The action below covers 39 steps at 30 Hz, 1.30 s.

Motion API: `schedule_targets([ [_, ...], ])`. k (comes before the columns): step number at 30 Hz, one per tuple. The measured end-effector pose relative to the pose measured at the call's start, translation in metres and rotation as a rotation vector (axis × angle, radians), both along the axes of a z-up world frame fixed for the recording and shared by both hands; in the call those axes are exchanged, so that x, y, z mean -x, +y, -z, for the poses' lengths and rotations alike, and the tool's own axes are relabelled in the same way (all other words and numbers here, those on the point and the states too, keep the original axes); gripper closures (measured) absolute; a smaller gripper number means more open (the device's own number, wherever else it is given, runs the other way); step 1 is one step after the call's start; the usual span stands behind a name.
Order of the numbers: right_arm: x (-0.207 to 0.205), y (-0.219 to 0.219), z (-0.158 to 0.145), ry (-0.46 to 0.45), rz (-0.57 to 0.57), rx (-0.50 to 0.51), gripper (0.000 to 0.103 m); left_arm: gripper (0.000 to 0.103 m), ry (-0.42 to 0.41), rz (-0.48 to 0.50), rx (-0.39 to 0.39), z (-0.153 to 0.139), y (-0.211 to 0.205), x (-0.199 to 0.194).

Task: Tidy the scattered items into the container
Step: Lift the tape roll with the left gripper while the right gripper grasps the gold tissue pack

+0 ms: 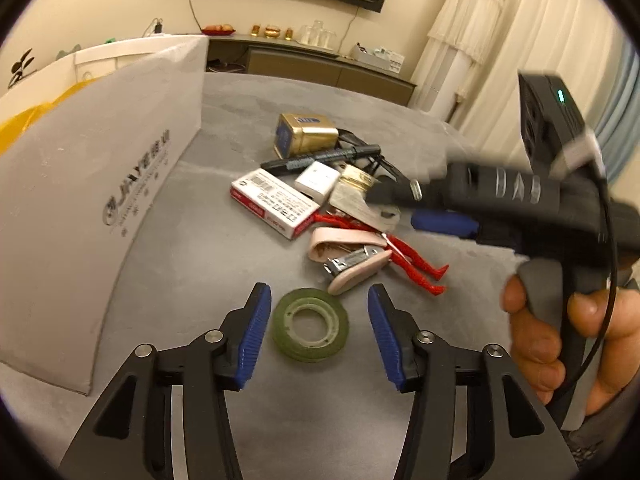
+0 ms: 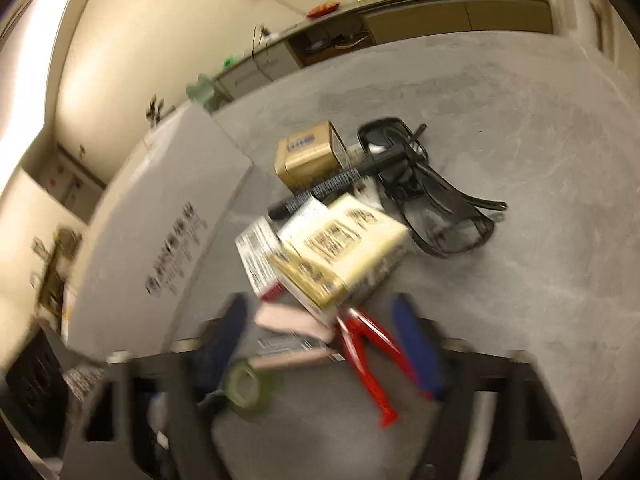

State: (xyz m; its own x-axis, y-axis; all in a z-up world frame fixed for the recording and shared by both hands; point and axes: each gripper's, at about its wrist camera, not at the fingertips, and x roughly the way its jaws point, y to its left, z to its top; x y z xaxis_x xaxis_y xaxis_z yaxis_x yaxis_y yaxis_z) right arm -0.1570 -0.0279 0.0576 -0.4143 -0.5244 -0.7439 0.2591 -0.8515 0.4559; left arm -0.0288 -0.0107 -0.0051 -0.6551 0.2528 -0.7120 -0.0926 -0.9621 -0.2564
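Grey, mottled tabletop point(image 1: 192, 256) fills both views, with a cream wall and a low sideboard behind it. Taking the white cardboard box point(image 1: 92, 200) as the landmark, standing at the table's left side with printed lettering on its wall, the scattered items lie in a loose heap to its right.

Nearest the box is a red-and-white staple box point(image 1: 272, 203). Beyond that lies a black marker point(image 1: 324, 158), and farther from the box still a gold tin point(image 1: 305, 134). A small white block point(image 1: 318, 178) rests just beside the staple box, on its far side from the cardboard box. A pink stapler point(image 1: 350, 258) and red-handled pliers point(image 1: 416, 264) lie to the right of the staple box. In the right wrist view, dark glasses point(image 2: 436, 204) sit at the far side of the heap from the box.

A green tape roll point(image 1: 310, 324) lies flat on the table, to the right of the box's near corner. The left gripper point(image 1: 318, 332) has its blue pads to either side of the roll, apart from it, jaws moderately wide.

The right gripper point(image 2: 320, 344) reaches over the heap with a hand point(image 1: 568, 332) on its handle; its view is blurred, jaws spread wide with the stapler and pliers handles between them, nothing clamped.
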Motion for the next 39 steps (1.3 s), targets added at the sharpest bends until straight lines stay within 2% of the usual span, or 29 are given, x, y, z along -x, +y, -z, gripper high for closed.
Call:
schedule_targets([
  [2,0.008,-0.012,-0.002,-0.006,0.002,0.000,0.021,0.049,-0.003,0.013,0.009,0.002,0.005,0.002],
  [6,0.022,-0.038,0.003,0.017,0.033,-0.126,0.021,0.049,-0.015,0.037,0.030,0.007,0.011,0.003],
  [7,0.023,-0.037,0.006,0.015,0.036,-0.129,0.026,0.049,-0.020,0.036,0.038,0.009,0.011,0.003],
  [8,0.022,-0.034,0.008,0.008,0.034,-0.123,0.038,0.049,-0.024,0.030,0.044,0.009,0.011,0.004],
  [9,0.022,-0.026,0.009,-0.005,0.028,-0.112,0.044,0.049,-0.028,0.018,0.043,0.010,0.008,0.005],
  [11,0.021,-0.008,0.010,-0.038,0.036,-0.080,0.065,0.049,-0.038,-0.002,0.008,0.010,0.001,0.007],
  [12,0.021,0.003,0.010,-0.046,0.053,-0.077,0.066,0.049,-0.044,-0.006,-0.013,0.010,-0.002,0.008],
  [15,0.019,0.026,0.007,-0.058,0.080,-0.069,0.065,0.049,-0.052,0.003,-0.022,0.011,-0.002,0.008],
  [16,0.020,0.029,0.006,-0.063,0.079,-0.065,0.061,0.049,-0.053,0.011,-0.015,0.012,0.000,0.007],
  [19,0.020,0.026,-0.004,-0.007,0.100,-0.069,0.019,0.046,-0.035,0.030,0.040,0.012,0.010,0.007],
  [23,0.034,-0.017,-0.013,0.072,0.052,-0.138,0.019,0.046,-0.016,0.038,0.104,0.011,0.021,0.006],
  [25,0.042,-0.032,-0.005,0.061,0.059,-0.221,0.019,0.045,-0.007,0.045,0.135,0.012,0.024,0.005],
  [26,0.046,-0.032,0.002,0.037,0.074,-0.224,0.021,0.045,-0.004,0.048,0.150,0.013,0.024,0.005],
  [27,0.049,-0.027,0.008,0.016,0.081,-0.202,0.027,0.045,-0.003,0.048,0.159,0.013,0.024,0.006],
  [28,0.049,-0.024,0.010,0.010,0.086,-0.193,0.037,0.046,-0.005,0.047,0.155,0.013,0.022,0.006],
  [29,0.048,-0.019,0.007,0.016,0.087,-0.194,0.044,0.049,-0.010,0.039,0.144,0.012,0.018,0.008],
  [32,0.045,0.001,0.004,-0.017,0.090,-0.132,0.048,0.063,-0.021,0.007,0.061,0.008,-0.002,0.011],
  [37,0.036,0.024,0.002,-0.046,0.113,-0.059,0.048,0.062,-0.007,-0.022,0.040,0.003,-0.015,0.008],
  [39,0.035,0.026,0.000,-0.042,0.110,-0.051,0.048,0.054,-0.025,-0.021,0.049,0.007,-0.013,0.008],
])
